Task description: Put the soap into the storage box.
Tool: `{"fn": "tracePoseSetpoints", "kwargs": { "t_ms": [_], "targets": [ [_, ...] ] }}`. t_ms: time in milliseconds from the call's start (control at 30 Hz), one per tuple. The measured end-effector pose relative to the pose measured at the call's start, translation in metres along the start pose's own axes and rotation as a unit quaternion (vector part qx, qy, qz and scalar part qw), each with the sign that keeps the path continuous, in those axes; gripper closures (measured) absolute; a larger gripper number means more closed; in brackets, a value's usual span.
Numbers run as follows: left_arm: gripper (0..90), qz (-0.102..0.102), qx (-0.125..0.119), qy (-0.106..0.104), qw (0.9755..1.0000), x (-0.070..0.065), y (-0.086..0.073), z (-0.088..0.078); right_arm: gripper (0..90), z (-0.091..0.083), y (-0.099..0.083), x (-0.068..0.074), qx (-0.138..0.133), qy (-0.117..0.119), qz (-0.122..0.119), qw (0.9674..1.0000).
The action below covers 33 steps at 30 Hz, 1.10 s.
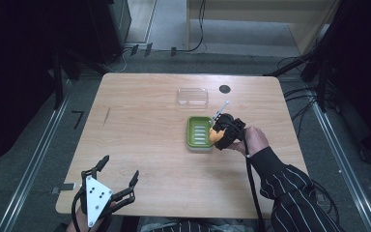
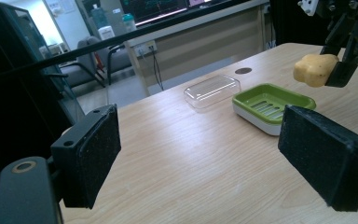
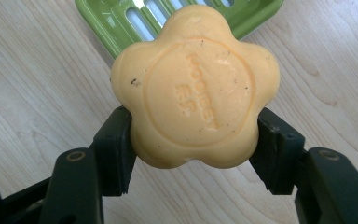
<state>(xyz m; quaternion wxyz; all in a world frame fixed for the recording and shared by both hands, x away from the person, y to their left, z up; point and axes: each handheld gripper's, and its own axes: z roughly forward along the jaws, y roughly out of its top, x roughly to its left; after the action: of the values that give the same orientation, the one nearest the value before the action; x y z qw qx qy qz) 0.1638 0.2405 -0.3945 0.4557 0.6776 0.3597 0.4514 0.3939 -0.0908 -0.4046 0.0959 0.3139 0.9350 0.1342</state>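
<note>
At the near left corner of the surface (image 1: 140, 145), the left tool (image 1: 118, 176) rests with its jaws spread wide and nothing between them, apparently parked out of the way while the other hand works. Toward the far edge, right of the middle, a clear lid (image 1: 192, 96) lies off to itself, which leaves the green soap dish (image 1: 199, 133) just nearer open to receive something. Over the dish's right rim, the right tool (image 1: 217, 135) is clenched on an orange flower-shaped soap (image 3: 196, 86), its pads pressing the bar's two sides so it hangs above the wood, clear of the slotted tray. The grip on the edges likely lets the bar go down flat into the dish.
</note>
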Motion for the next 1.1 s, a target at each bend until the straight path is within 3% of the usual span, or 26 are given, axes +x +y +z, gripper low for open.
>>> {"fn": "tracePoseSetpoints", "kwargs": {
  "t_ms": [1100],
  "targets": [
    [13.0, 0.001, 0.002, 0.0, 1.0, 0.0, 0.0, -0.001, 40.1, 0.007, 0.03, 0.001, 0.01, 0.006, -0.017, 0.9998]
  ]
}}
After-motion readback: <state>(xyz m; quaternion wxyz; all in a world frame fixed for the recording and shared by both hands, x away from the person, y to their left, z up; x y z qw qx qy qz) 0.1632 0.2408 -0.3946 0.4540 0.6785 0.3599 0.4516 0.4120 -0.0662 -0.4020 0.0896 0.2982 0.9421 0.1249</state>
